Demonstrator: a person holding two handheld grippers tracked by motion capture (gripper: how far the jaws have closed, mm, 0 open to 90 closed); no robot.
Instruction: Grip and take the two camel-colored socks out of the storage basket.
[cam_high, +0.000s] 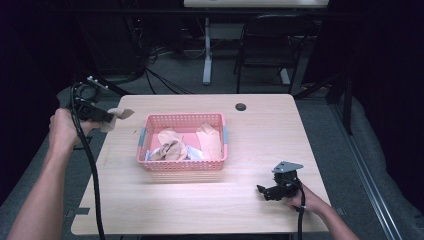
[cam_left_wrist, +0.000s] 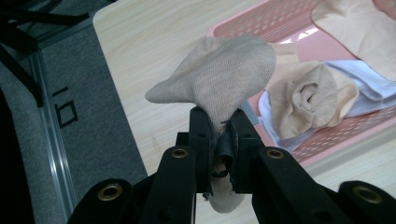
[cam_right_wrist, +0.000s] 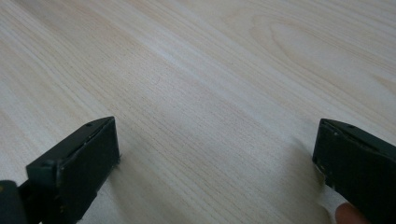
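Left of the basket, over the table's edge, the left gripper was clamped on a beige sock, which hung clear of the basket's remaining socks. The right gripper rested open near the front right corner. To finish well, the sock probably needed carrying onto bare wood well apart from the basket, lowering until it touched, then releasing.

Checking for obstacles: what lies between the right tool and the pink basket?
Bare wood: the high view shows nothing between the right tool and the pink basket.
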